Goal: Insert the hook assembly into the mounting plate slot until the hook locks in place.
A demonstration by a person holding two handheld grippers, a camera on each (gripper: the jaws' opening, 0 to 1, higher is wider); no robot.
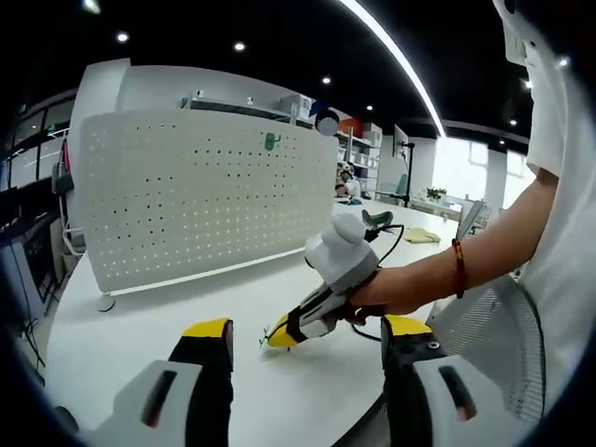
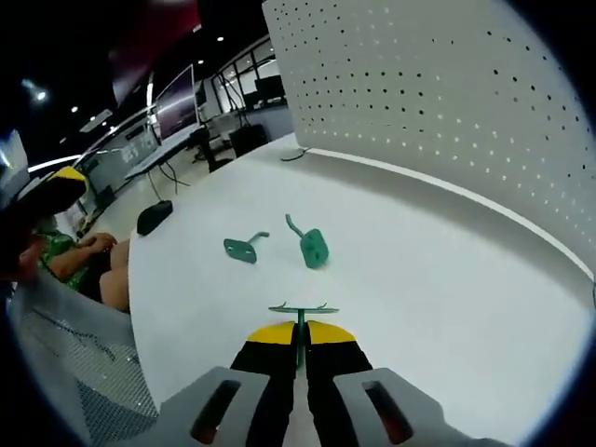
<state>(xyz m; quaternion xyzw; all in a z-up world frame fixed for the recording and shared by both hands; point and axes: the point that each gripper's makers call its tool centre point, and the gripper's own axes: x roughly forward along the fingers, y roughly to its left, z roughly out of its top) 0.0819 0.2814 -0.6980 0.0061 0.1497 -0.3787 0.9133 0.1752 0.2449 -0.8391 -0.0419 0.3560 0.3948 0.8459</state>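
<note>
A white perforated mounting plate (image 1: pixel 205 196) stands upright on the white table (image 1: pixel 168 326), with a small green hook (image 1: pixel 271 141) hanging near its top edge. In the right gripper view the plate (image 2: pixel 447 93) fills the upper right. My right gripper (image 2: pixel 299 328) is shut on a thin green hook piece (image 2: pixel 300 309) whose crossbar sticks out past the yellow tips, low over the table. Two more green hook parts (image 2: pixel 245 247) (image 2: pixel 313 248) lie on the table ahead. My left gripper (image 1: pixel 307 328) is open and holds nothing; a hand holds the right gripper (image 1: pixel 321 303) just beyond it.
A person sits at the far left beyond the table edge (image 2: pixel 65 251). A dark rounded object (image 2: pixel 154 216) lies near that edge. A white fan grille (image 1: pixel 494 326) stands at the table's right side. Shelves and desks stand in the room behind the plate.
</note>
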